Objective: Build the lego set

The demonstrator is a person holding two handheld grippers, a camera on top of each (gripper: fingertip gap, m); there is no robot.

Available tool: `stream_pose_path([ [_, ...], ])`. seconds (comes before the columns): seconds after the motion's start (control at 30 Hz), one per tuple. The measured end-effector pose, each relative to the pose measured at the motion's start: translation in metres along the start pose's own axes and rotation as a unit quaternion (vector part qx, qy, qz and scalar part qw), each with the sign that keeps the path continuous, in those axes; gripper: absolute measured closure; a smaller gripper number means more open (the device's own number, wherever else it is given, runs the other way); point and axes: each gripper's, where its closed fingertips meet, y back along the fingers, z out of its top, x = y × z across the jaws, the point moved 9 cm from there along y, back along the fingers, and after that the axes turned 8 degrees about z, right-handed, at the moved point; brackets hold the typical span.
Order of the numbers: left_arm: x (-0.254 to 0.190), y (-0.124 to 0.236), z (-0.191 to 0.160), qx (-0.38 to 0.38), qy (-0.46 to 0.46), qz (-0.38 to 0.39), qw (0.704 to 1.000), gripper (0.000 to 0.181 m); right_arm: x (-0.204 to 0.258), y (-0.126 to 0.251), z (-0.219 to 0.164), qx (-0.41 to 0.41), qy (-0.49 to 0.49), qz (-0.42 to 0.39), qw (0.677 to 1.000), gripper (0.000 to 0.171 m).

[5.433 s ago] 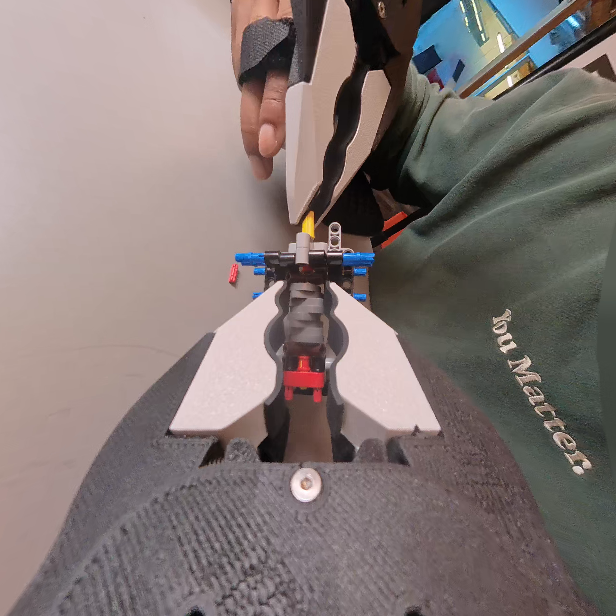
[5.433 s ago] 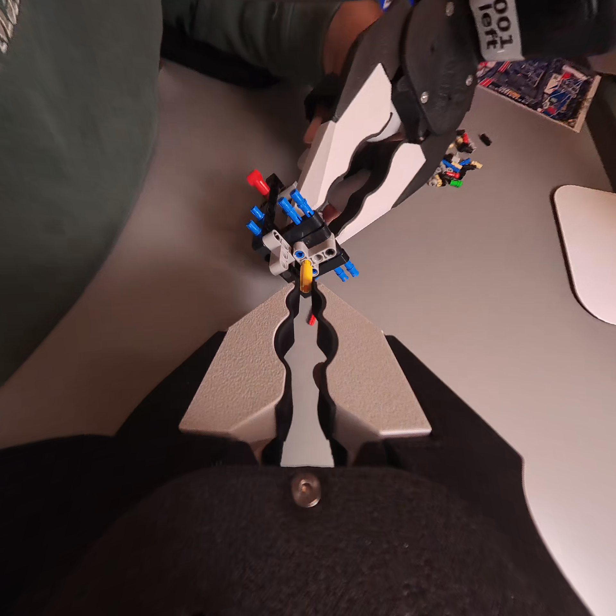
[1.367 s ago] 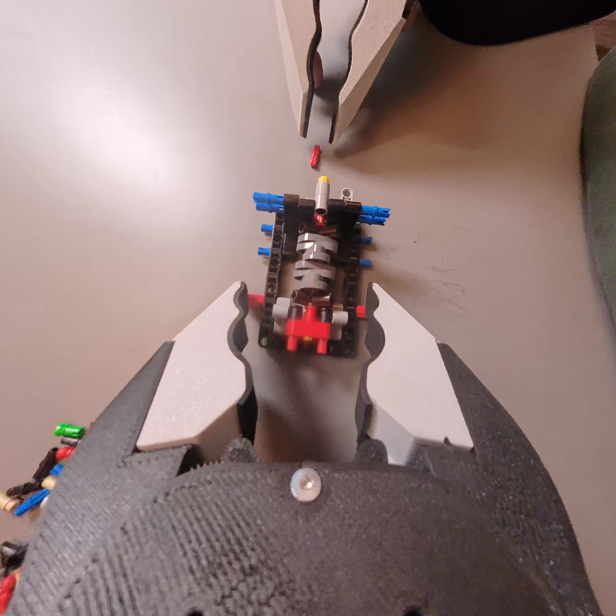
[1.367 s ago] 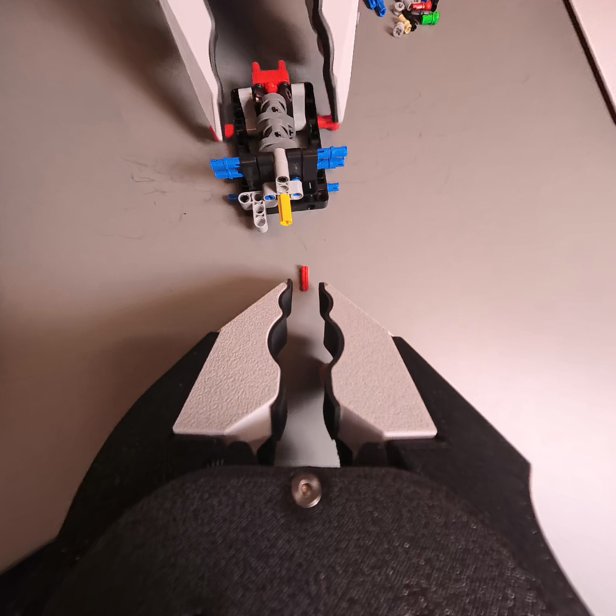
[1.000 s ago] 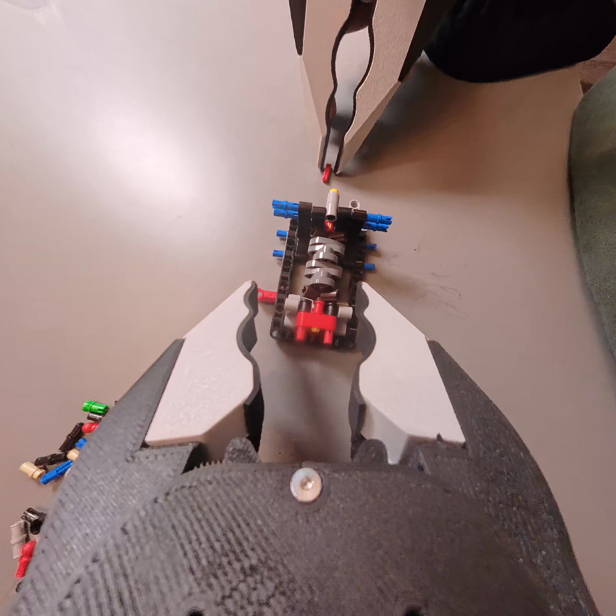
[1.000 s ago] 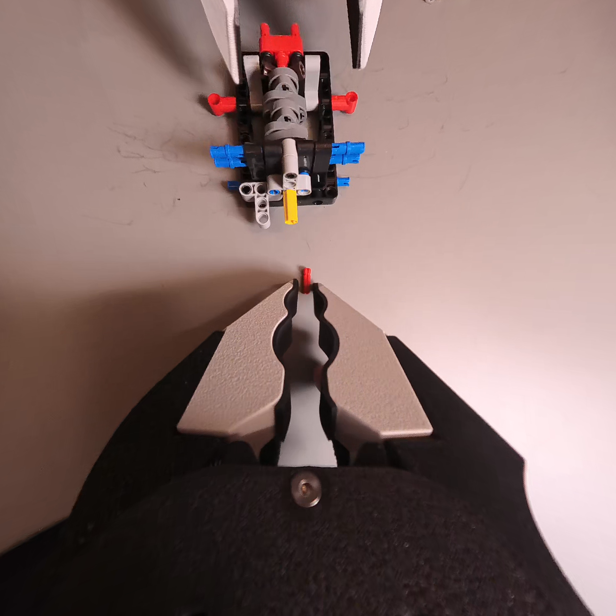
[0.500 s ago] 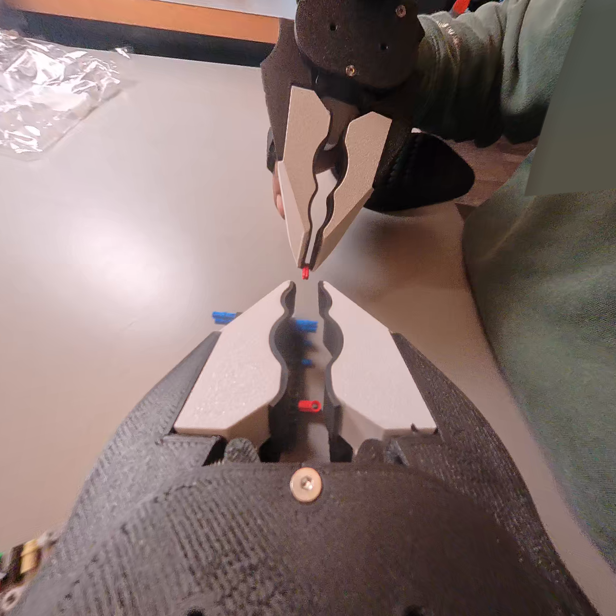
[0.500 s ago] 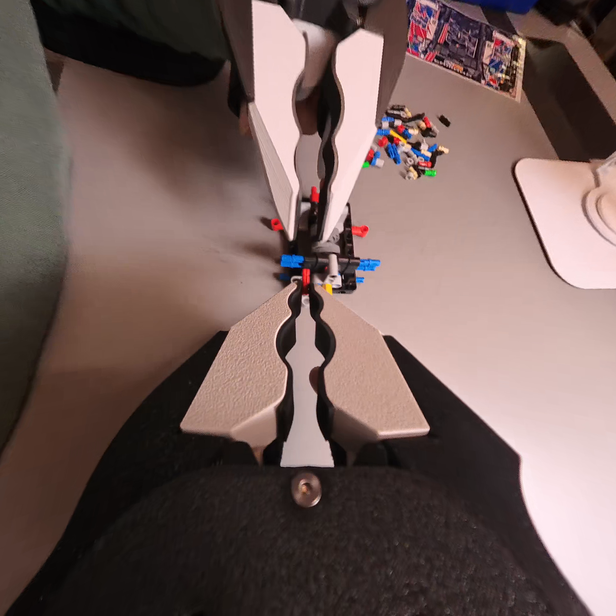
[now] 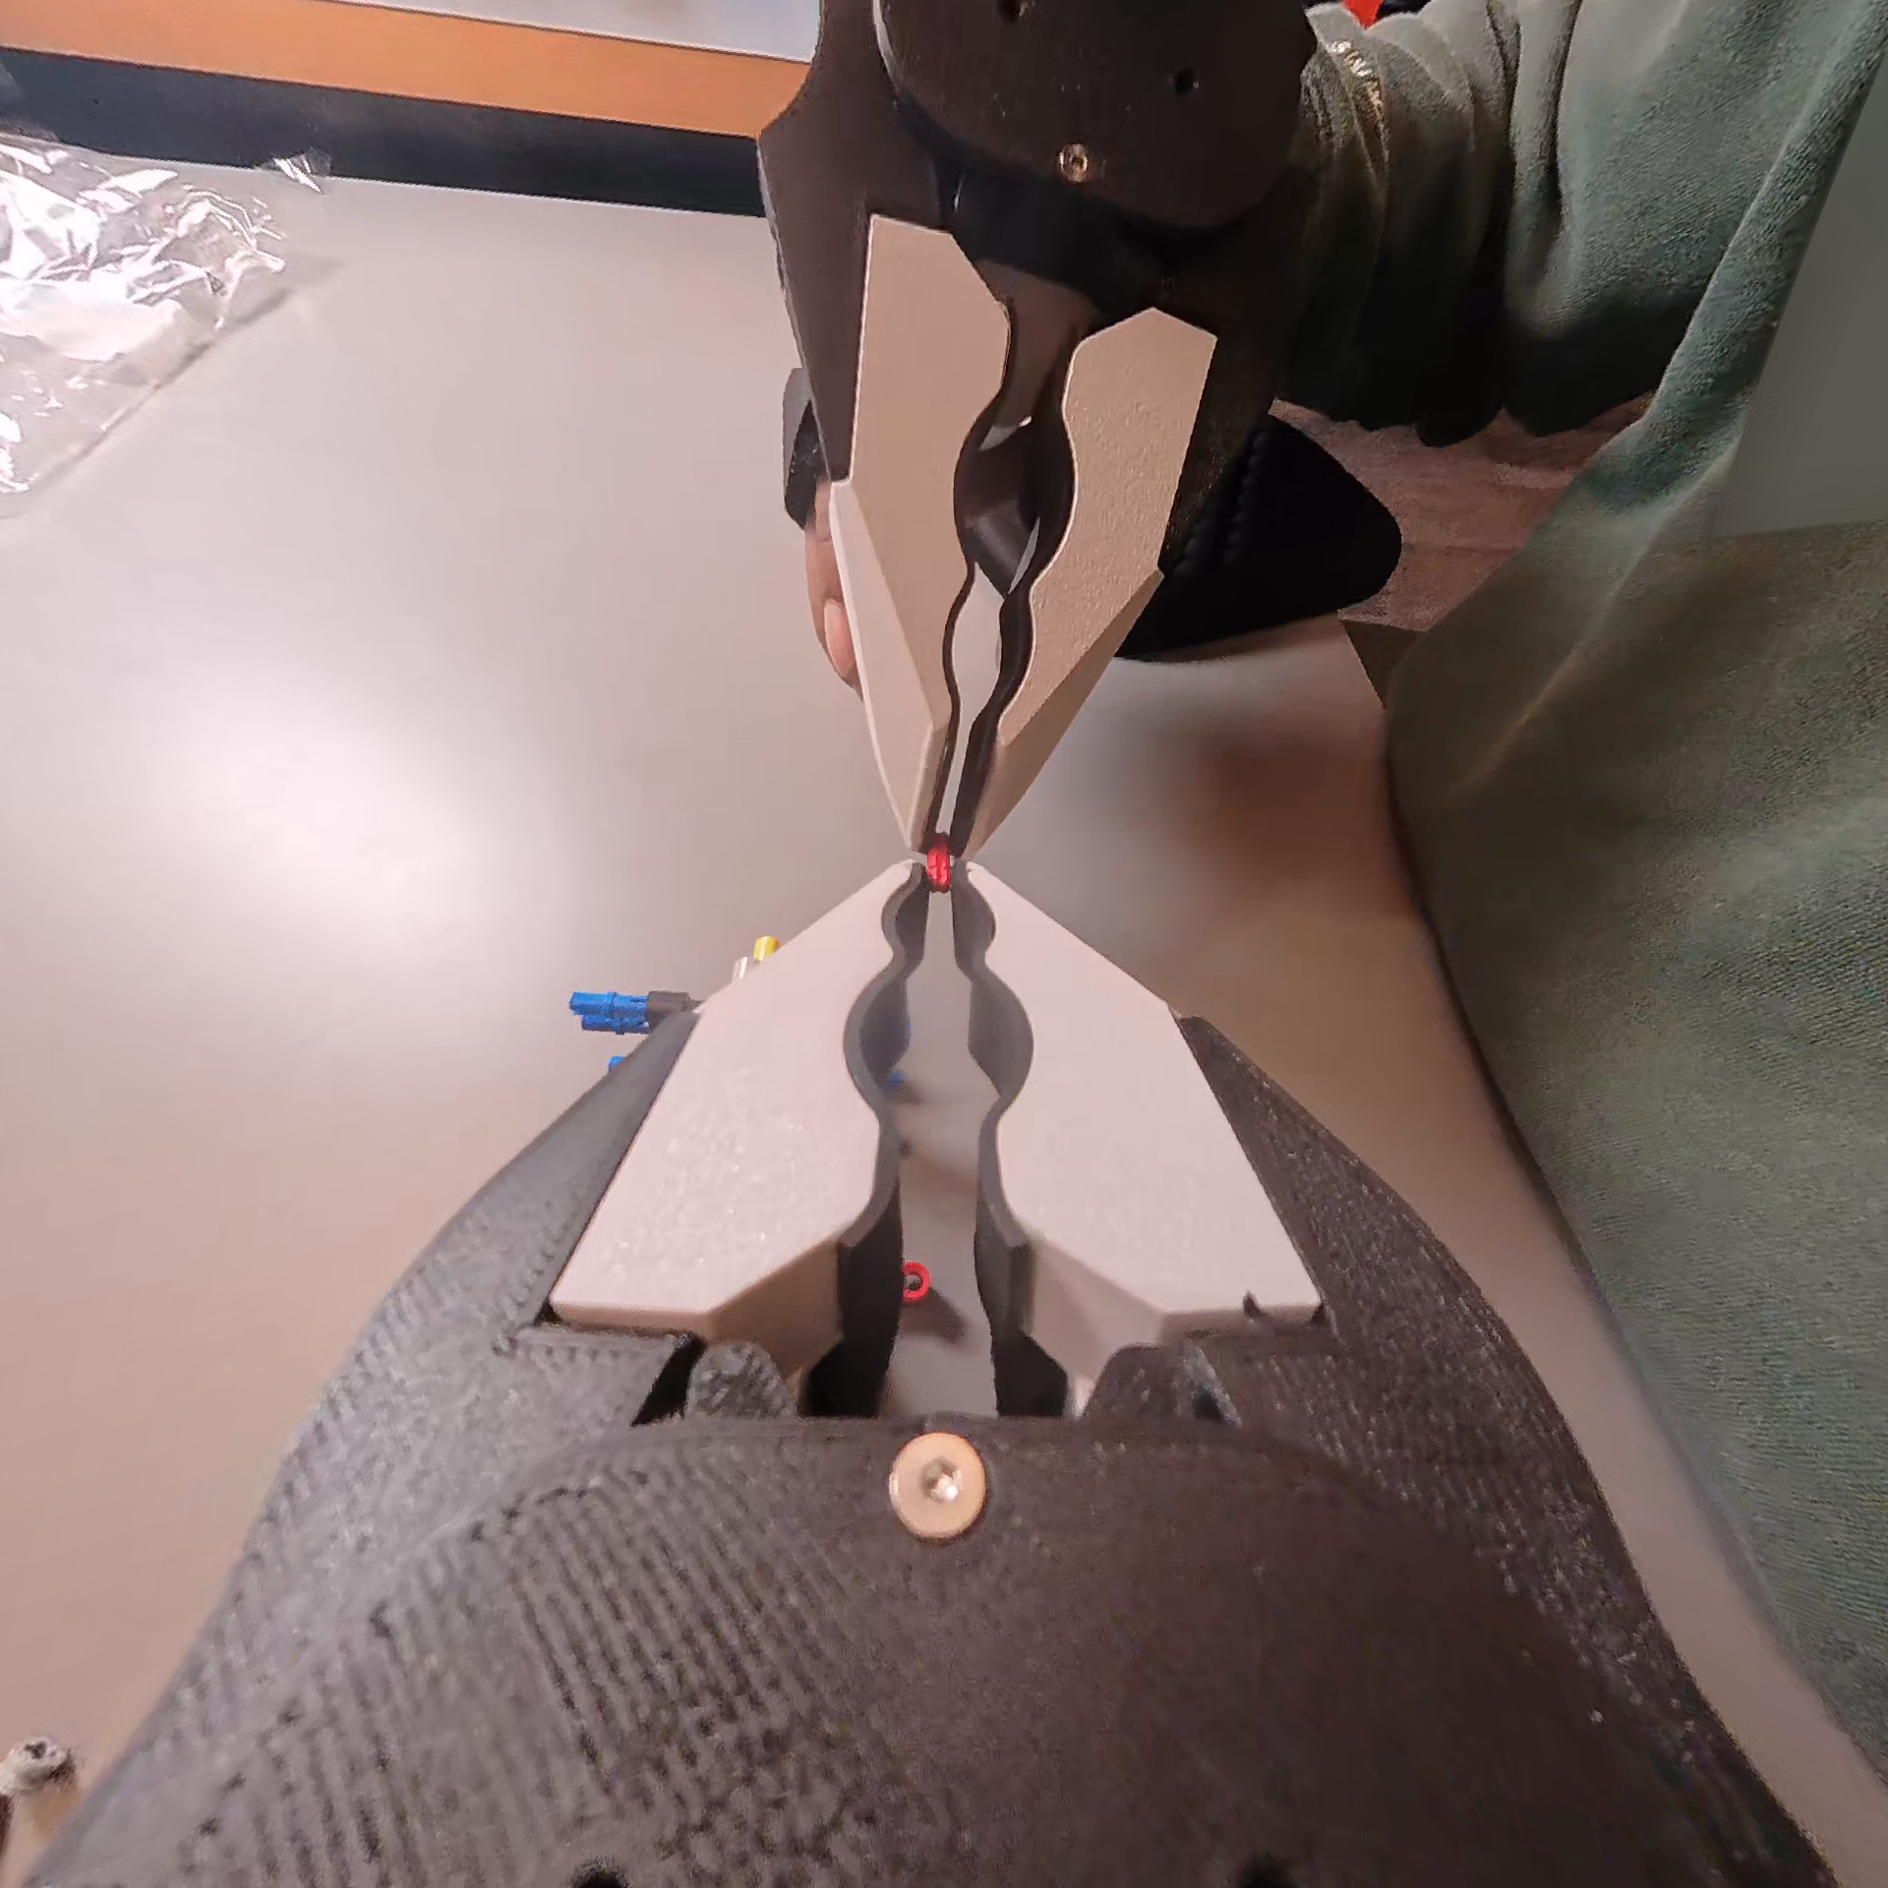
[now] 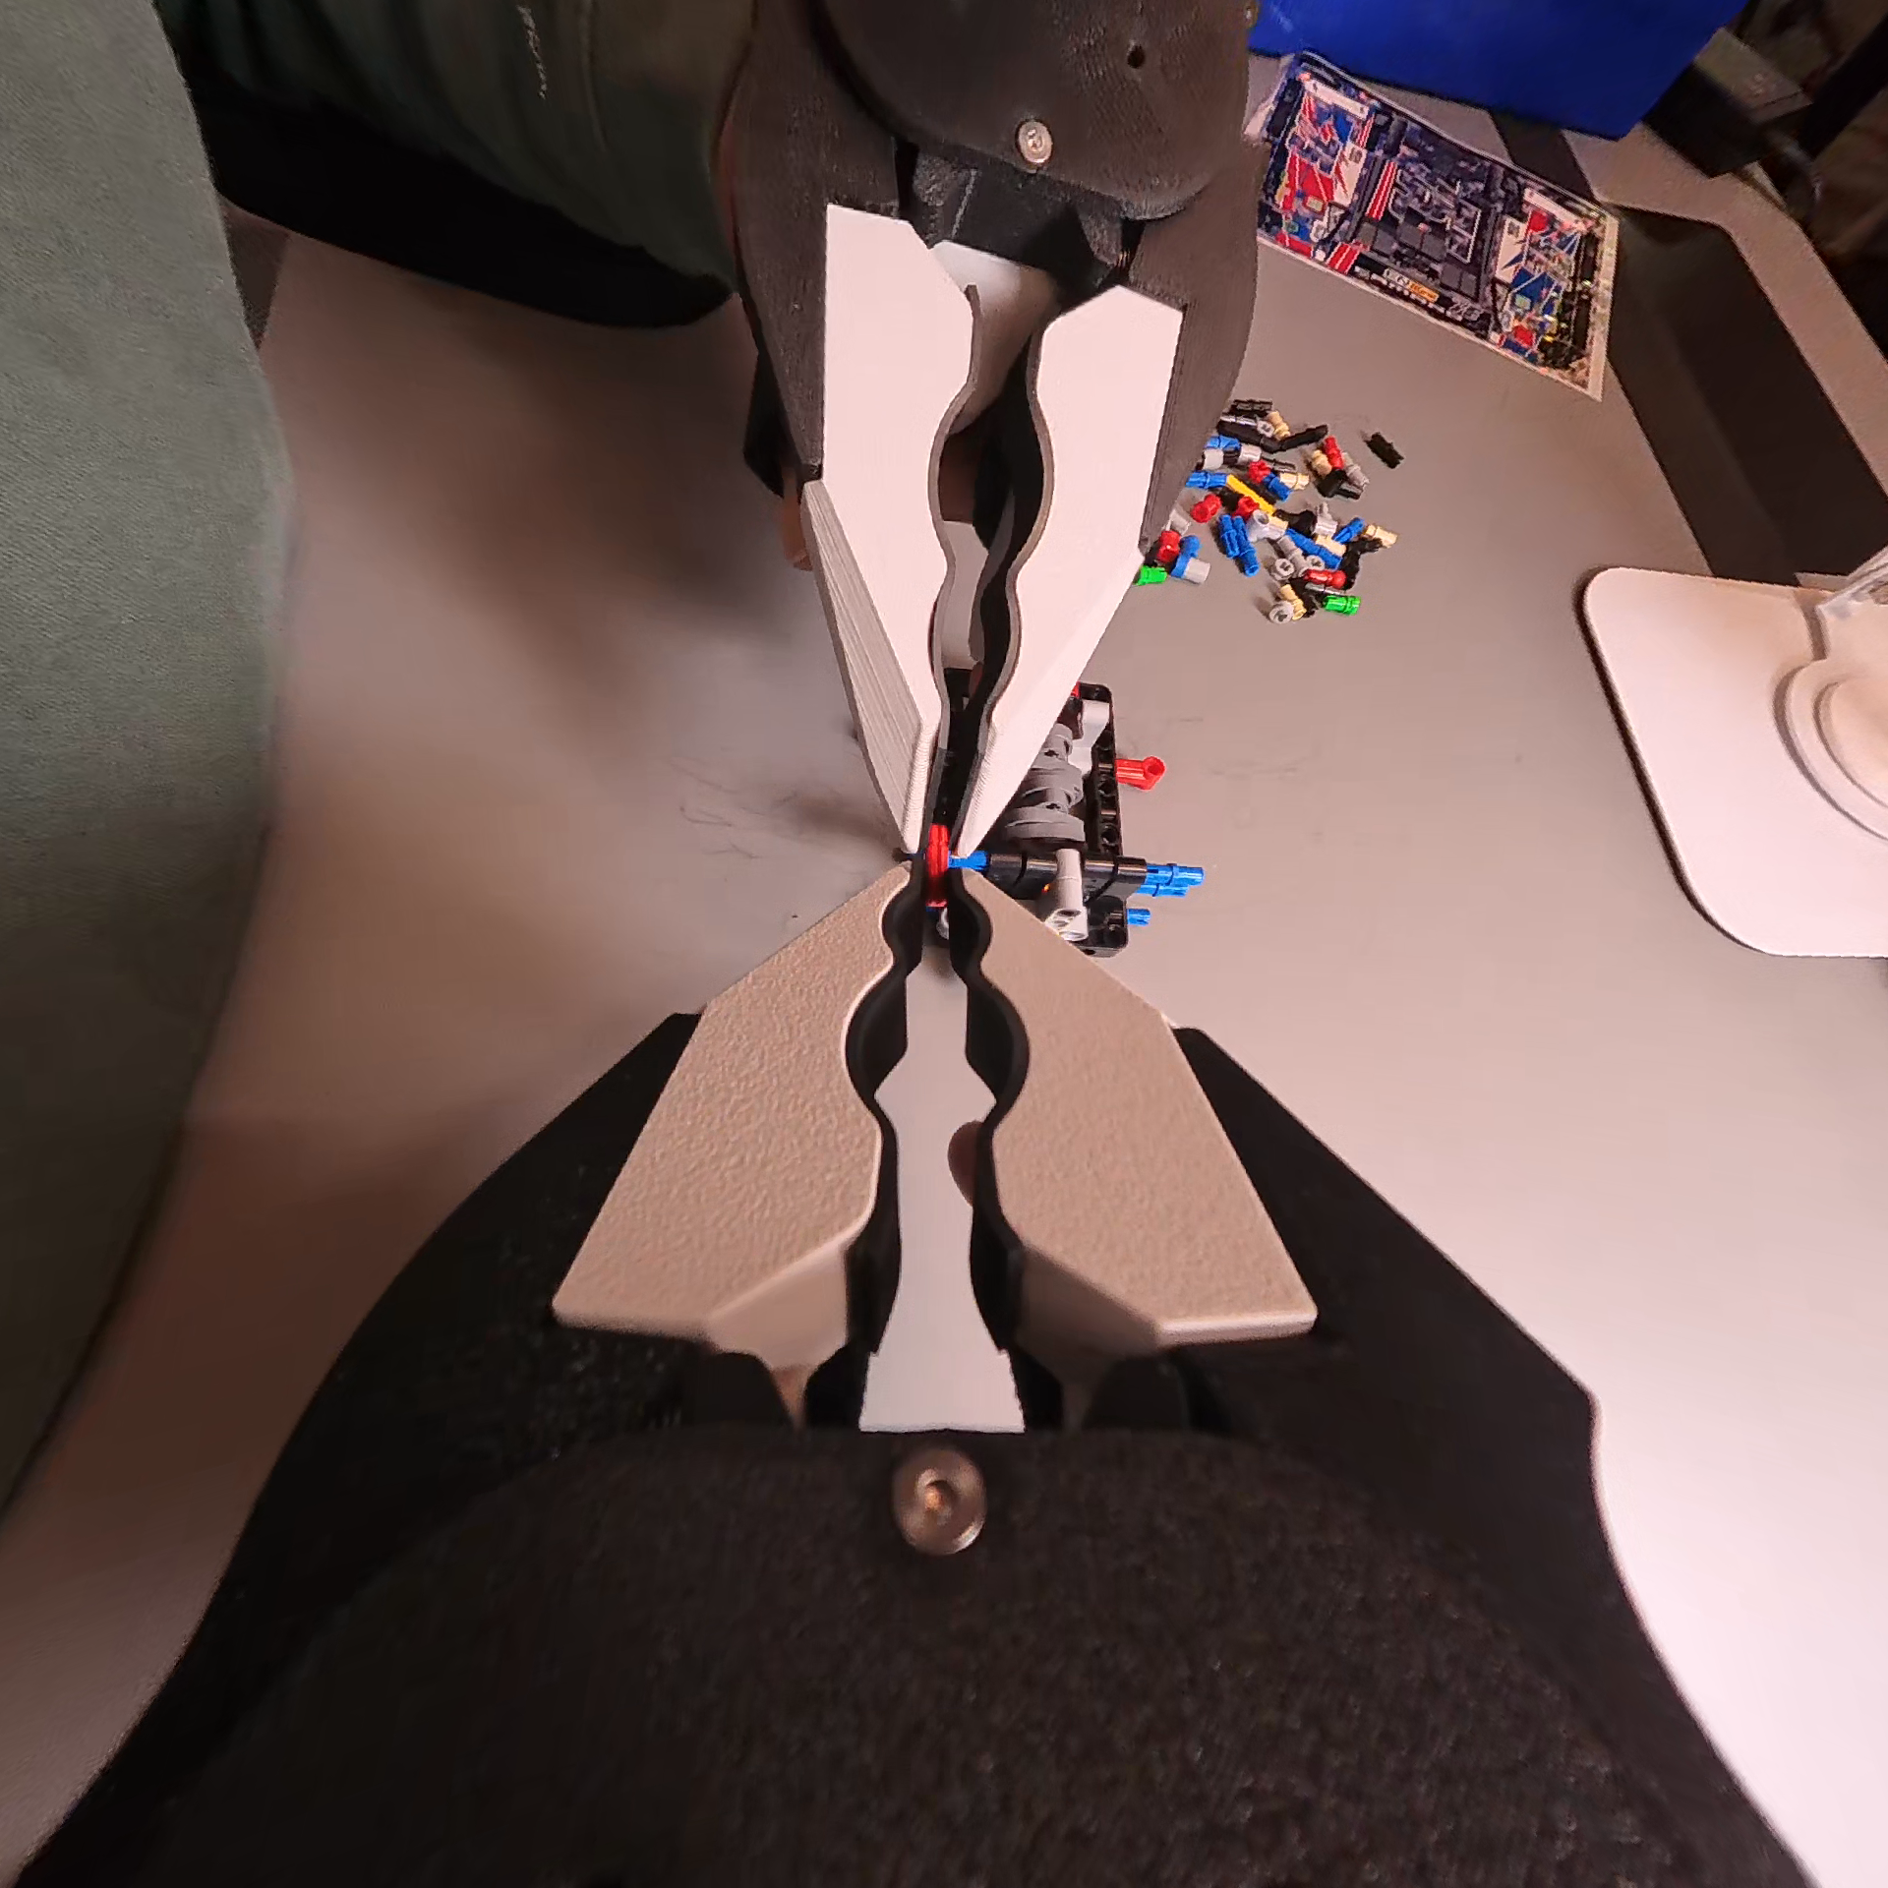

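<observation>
A small red pin (image 9: pixel 937 870) is held in the air, tip to tip between both grippers. My left gripper (image 9: pixel 935 887) has closed on one end of it. My right gripper (image 9: pixel 940 840) comes down from above and is shut on the other end. In the right wrist view, my right gripper (image 10: pixel 932 891) and my left gripper (image 10: pixel 938 833) meet on the same red pin (image 10: pixel 936 856). The black frame assembly (image 10: pixel 1083 817), with grey crank parts and blue and red pins, lies on the table below. In the left wrist view only its blue pins (image 9: pixel 613 1006) show.
A pile of loose small parts (image 10: pixel 1277 511) lies to the right of the assembly, with an instruction booklet (image 10: pixel 1430 215) behind it. A white stand base (image 10: pixel 1737 756) sits at the right. A clear plastic bag (image 9: pixel 102 286) lies far left. A person's green sleeve (image 9: pixel 1635 919) is close by. My left and right fingertips are right by each other.
Both grippers rose from the table and came together. My left gripper left the assembly and narrowed from open to closed on the red pin that my right gripper holds.
</observation>
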Motion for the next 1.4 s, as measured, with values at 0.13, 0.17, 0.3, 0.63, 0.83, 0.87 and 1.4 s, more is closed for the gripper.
stream_pose_path([
  [0.13,0.005,0.002,-0.003,-0.03,0.034,-0.021,0.999,0.179,-0.001,0.001,0.002,-0.007,-0.003,-0.006,1.0,0.17],
  [0.17,0.006,0.002,-0.003,-0.037,0.041,-0.027,0.998,0.179,-0.001,0.002,0.002,-0.012,-0.004,-0.007,1.0,0.17],
  [0.3,0.008,0.002,-0.005,-0.052,0.063,-0.043,0.996,0.179,0.0,0.004,0.003,-0.02,-0.006,-0.012,1.0,0.17],
  [0.63,0.015,0.01,-0.001,-0.132,0.121,-0.074,0.981,0.179,-0.003,0.015,0.007,-0.108,-0.041,-0.029,0.993,0.169],
  [0.83,0.016,0.016,0.004,-0.181,0.143,-0.088,0.969,0.18,-0.003,0.022,0.0,-0.253,-0.098,-0.034,0.962,0.164],
  [0.87,0.017,0.016,0.004,-0.182,0.144,-0.089,0.969,0.18,-0.003,0.022,-0.001,-0.255,-0.099,-0.039,0.961,0.164],
  [1.4,0.018,0.013,0.006,-0.165,0.14,-0.07,0.974,0.177,-0.005,0.019,-0.005,-0.257,-0.114,-0.019,0.959,0.17],
])
